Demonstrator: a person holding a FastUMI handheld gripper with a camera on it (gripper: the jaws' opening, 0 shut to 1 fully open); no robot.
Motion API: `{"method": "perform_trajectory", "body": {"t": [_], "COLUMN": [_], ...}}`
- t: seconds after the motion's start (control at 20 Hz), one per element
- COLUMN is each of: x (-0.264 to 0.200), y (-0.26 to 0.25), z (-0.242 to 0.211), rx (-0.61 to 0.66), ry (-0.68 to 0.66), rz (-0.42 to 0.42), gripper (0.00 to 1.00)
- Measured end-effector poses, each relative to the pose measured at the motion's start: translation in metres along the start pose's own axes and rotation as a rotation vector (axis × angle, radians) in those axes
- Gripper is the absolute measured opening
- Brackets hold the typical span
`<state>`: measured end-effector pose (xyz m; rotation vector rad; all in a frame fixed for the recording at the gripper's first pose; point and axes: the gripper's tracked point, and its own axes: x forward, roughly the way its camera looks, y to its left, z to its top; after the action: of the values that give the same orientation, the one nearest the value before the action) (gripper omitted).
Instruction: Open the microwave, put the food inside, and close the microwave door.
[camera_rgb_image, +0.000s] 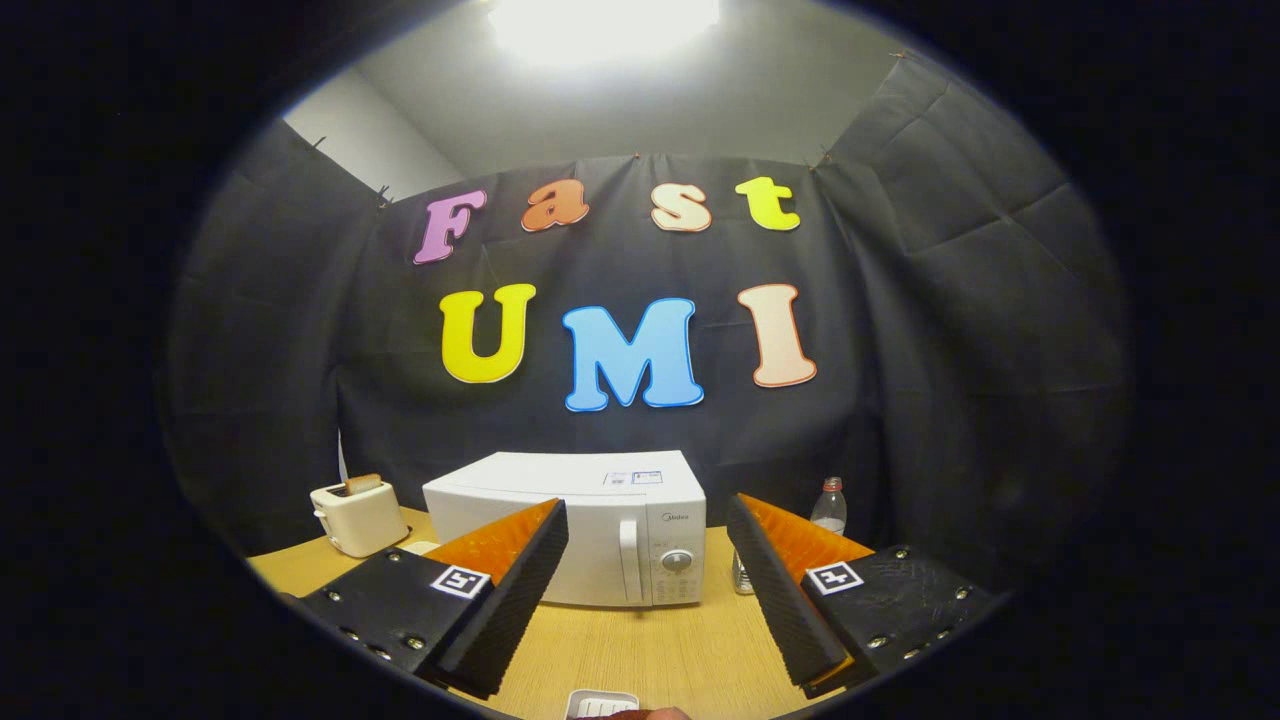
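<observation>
1. On your microwave, a small brand mark stands on the control panel above the dial; it is too small to read with certainty.
2. The sticker on the microwave's top carries print too fine to make out.
3. Your gripper, its jaws wide apart with the microwave beyond them, bears a square black-and-white marker tag on each finger: a pattern, no letters or numbers.
4. Nothing can be read on the bottle.

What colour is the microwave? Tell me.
White, seen in the gripper view: the microwave sits beyond the open gripper.
</observation>
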<state>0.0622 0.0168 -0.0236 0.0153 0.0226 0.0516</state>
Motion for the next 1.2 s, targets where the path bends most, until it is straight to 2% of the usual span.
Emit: {"method": "perform_trajectory", "body": {"t": [0.35, 0.6, 1.2], "x": [0.055, 0.095, 0.185], "y": [0.01, 0.017, 0.019], "z": [-0.027, -0.066, -0.161], "rx": [-0.002, -0.012, -0.01], "ry": [0.037, 0.103, 0.291], "rz": [0.041, 0.081, 0.086], "gripper": [0.99, 0.99, 0.99]}}
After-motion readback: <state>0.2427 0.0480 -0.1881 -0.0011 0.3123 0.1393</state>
